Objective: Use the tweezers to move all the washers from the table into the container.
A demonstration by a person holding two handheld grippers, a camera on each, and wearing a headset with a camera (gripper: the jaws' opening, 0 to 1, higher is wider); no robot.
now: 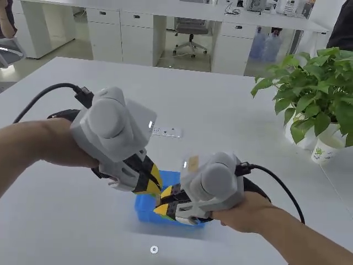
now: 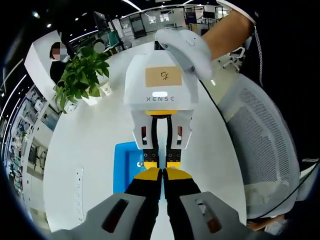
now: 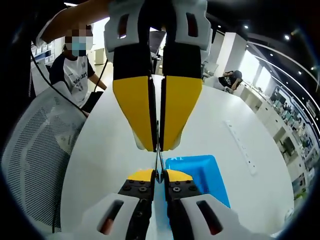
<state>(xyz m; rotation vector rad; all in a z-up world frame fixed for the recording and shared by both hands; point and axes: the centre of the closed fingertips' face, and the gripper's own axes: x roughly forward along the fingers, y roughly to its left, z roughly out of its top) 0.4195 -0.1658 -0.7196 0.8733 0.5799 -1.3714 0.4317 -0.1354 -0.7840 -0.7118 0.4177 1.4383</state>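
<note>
A blue container (image 1: 144, 211) sits on the white table, and one small washer (image 1: 154, 249) lies just in front of it. My left gripper (image 1: 158, 192) and right gripper (image 1: 164, 205) meet tip to tip above the container. In the right gripper view, thin metal tweezers (image 3: 158, 152) run from between the left gripper's yellow jaws (image 3: 157, 145) down into my right gripper (image 3: 160, 175); both look shut on them. In the left gripper view, my left gripper (image 2: 163, 174) is closed, facing the right gripper (image 2: 162, 162) over the container (image 2: 122, 167).
A white power strip (image 1: 166, 131) lies on the table beyond the grippers. A potted plant (image 1: 314, 96) stands at the table's right edge. A mesh office chair (image 2: 260, 145) is beside the table. People sit at the room's far side.
</note>
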